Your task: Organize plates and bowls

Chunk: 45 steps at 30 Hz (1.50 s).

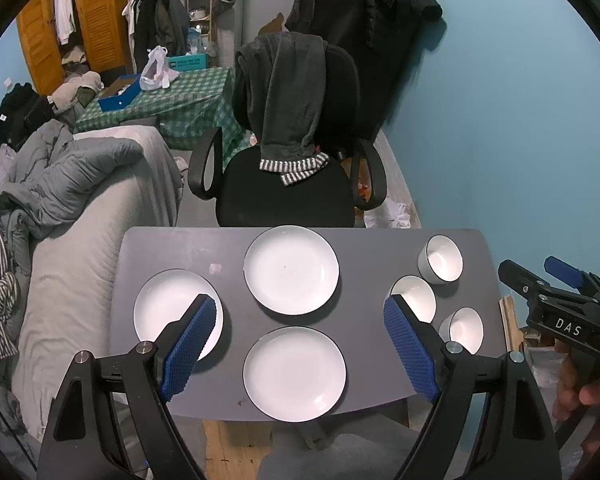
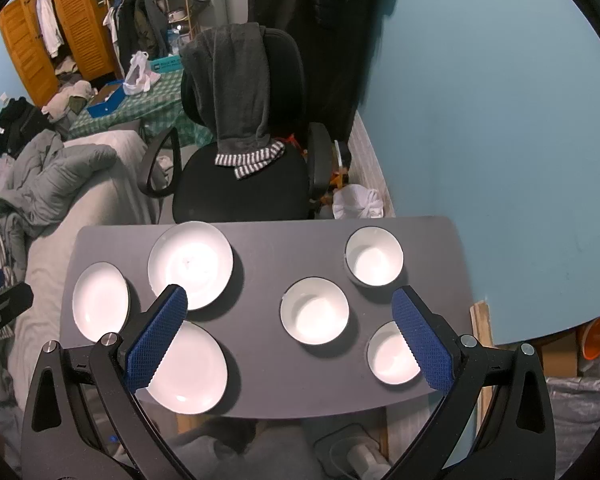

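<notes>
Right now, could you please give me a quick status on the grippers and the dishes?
Left gripper and right gripper open, holding nothing, above the table. Three plates and three bowls lie separate, unstacked. Nothing in the way.

You have three plates on the table (image 1: 364, 208): left (image 1: 164, 304), far (image 1: 291, 270) and near (image 1: 294, 374). You also have three bowls: far (image 1: 442, 258), middle (image 1: 418, 296) and near (image 1: 466, 328). One chair (image 1: 284, 196) stands behind.
</notes>
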Each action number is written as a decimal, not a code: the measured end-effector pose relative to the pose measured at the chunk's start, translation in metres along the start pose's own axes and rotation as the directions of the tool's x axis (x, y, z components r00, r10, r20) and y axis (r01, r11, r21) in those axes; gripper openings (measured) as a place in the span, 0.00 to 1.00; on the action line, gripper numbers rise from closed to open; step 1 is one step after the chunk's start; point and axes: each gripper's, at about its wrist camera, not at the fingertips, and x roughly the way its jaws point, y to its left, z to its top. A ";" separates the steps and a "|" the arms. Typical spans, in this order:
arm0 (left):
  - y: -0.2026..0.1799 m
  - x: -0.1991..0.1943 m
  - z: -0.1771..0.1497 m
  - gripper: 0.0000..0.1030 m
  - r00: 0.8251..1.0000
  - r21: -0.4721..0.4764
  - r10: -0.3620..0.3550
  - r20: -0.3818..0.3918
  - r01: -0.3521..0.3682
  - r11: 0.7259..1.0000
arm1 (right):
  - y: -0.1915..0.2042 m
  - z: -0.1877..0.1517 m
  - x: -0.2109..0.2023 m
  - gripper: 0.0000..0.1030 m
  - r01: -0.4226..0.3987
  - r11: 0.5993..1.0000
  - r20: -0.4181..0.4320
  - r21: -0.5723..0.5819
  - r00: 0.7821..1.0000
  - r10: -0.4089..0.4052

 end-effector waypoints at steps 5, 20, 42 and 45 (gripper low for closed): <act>0.000 0.001 0.000 0.85 1.000 0.002 -0.002 0.000 0.002 1.000 | -0.001 0.000 0.001 0.98 -0.001 1.000 -0.002 0.001 1.000 0.001; 0.001 0.006 0.008 0.85 1.000 0.000 -0.027 -0.008 0.027 1.000 | 0.000 0.002 0.004 0.98 0.005 1.000 -0.008 0.001 1.000 -0.005; 0.001 0.006 0.003 0.85 0.999 0.003 -0.032 -0.008 0.032 0.999 | -0.002 0.003 0.003 0.98 0.005 1.000 -0.010 -0.002 1.000 -0.005; 0.001 0.006 0.003 0.85 0.999 0.002 -0.032 -0.010 0.032 0.999 | -0.002 0.002 0.003 0.98 0.005 1.000 -0.011 -0.002 1.000 -0.005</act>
